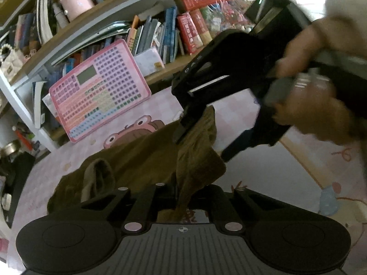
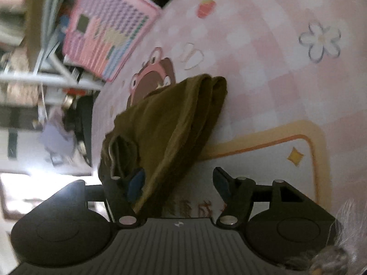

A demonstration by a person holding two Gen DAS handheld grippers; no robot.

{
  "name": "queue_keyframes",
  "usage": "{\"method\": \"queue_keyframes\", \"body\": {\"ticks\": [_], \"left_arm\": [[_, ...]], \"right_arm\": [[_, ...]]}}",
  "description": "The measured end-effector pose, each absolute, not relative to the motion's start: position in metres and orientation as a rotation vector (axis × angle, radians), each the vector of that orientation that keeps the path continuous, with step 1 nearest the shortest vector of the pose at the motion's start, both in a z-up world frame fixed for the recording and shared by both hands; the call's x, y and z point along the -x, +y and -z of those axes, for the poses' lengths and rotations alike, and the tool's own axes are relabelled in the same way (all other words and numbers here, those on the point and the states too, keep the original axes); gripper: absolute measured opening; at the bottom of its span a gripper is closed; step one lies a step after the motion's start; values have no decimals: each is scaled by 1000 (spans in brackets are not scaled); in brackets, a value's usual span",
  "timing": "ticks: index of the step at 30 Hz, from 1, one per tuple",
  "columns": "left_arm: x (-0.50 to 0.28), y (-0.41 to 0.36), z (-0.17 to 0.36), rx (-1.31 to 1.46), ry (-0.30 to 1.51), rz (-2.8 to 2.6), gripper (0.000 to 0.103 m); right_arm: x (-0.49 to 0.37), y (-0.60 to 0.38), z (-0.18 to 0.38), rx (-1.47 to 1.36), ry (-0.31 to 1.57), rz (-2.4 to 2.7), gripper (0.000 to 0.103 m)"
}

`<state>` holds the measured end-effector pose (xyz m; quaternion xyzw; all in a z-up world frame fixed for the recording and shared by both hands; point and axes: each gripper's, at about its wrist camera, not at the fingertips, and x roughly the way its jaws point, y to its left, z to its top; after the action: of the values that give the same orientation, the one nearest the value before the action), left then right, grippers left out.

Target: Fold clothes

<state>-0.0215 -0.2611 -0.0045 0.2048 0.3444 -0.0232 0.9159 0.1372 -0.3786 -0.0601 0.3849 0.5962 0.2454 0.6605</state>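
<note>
Mid-fold handover on olive garment (image 2: pixel 169 123), bunched on pink mat (image 2: pixel 263 57) just below cartoon print: left gripper (image 1: pixel 177 194) clamped on cloth, right gripper (image 2: pixel 179 181) jaws apart, holding nothing; next, probably regrip far edge.

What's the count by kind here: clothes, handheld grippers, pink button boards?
Olive-brown garment: 1
Handheld grippers: 2 (left gripper, right gripper)
Pink button board: 1
Total: 4

Home: crammed bookshelf (image 1: pixel 128 29), cartoon mat (image 2: pixel 263 45)
</note>
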Motion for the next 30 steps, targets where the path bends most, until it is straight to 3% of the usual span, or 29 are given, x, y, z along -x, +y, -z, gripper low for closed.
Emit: {"method": "queue_keyframes", "body": {"ticks": [5, 7, 8, 9, 17, 30], "left_arm": [[31, -256, 0, -391, 720, 67, 5], [33, -255, -1, -378, 722, 80, 5], [33, -255, -3, -365, 721, 92, 5], [34, -255, -4, -351, 719, 104, 4], [37, -266, -24, -186, 667, 257, 4], [46, -229, -38, 120, 622, 312, 4]], "right_arm": [[-157, -379, 70, -929, 1332, -490, 48], [-163, -383, 74, -946, 1315, -464, 34], [-164, -387, 76, -957, 1307, -457, 17], [-165, -392, 76, -970, 1299, -451, 9], [-145, -438, 35, -914, 1116, -427, 8], [-130, -425, -10, -826, 1034, -457, 8]]}}
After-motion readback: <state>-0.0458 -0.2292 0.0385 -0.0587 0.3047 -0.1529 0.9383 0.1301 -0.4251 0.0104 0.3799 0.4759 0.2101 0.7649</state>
